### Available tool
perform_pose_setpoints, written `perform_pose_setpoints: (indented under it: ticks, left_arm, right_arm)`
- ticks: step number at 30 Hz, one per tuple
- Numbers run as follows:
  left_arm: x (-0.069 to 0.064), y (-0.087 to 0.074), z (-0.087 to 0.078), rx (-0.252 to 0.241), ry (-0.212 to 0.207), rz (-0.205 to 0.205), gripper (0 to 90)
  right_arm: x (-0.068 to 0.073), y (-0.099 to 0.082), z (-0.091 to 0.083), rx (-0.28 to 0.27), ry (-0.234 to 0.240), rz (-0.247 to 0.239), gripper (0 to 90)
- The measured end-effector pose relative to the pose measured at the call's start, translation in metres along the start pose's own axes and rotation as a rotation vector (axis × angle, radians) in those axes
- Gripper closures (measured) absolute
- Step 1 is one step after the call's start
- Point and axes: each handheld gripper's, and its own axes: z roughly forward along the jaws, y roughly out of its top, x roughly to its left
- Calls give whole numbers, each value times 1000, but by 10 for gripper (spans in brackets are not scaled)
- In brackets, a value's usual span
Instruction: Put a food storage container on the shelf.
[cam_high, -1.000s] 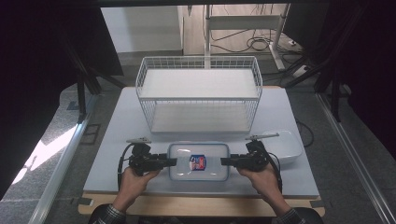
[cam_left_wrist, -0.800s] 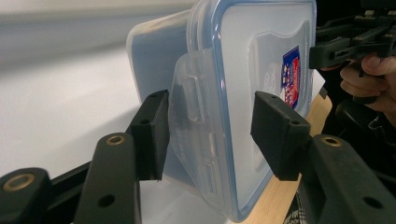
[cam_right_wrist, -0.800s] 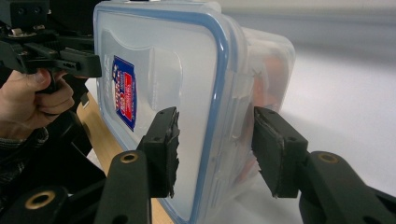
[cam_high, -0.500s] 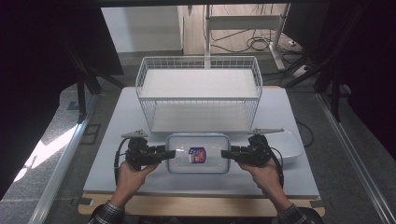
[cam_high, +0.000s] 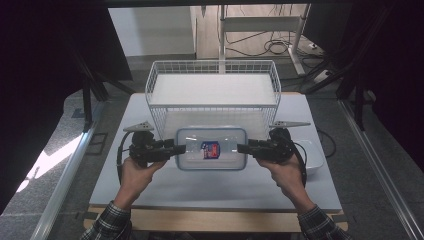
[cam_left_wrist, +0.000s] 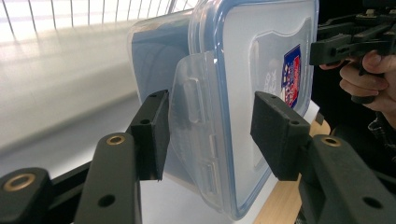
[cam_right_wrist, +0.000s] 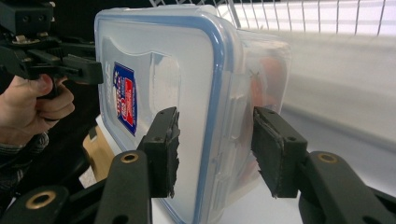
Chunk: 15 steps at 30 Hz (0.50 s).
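White table (cam_high: 150, 180): one wire basket (cam_high: 212, 92), one lidded container (cam_high: 212, 148), two grippers' fingers (cam_left_wrist: 149, 135) pinching its ends.

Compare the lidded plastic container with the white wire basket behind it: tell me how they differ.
The plastic container is clear, solid-walled and closed by a blue-rimmed lid with a label; the wire basket is white open mesh with no lid. The container is smaller, the basket wider and taller. The container is gripped at its ends by the left tongs and right tongs; nothing touches the basket. Both are rectangular.
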Motion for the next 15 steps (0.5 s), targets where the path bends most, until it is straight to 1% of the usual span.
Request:
perform_pose_setpoints:
  ticks: [1, 2, 3, 4, 5, 7, 15]
  left_arm:
    - [0, 3, -1, -4, 1, 3, 483]
    - [-2, 9, -2, -10, 3, 5, 483]
    - [-2, 9, -2, -10, 3, 5, 484]
    - [-2, 13, -4, -13, 6, 10, 484]
    - [-3, 18, -6, -18, 8, 10, 483]
    - [-4, 23, -8, -26, 11, 18, 484]
    - [-6, 48, -18, -55, 19, 26, 484]
  right_arm:
    - [1, 8, -2, -13, -2, -9, 531]
    - [2, 11, -3, -16, -2, -12, 531]
    - [2, 11, -3, -16, -2, -12, 531]
    - [2, 13, -4, -19, -2, -12, 531]
    - [3, 19, -6, -26, -2, -19, 532]
    - [5, 24, -7, -33, -2, -24, 531]
    - [10, 49, -12, -56, 0, -45, 531]
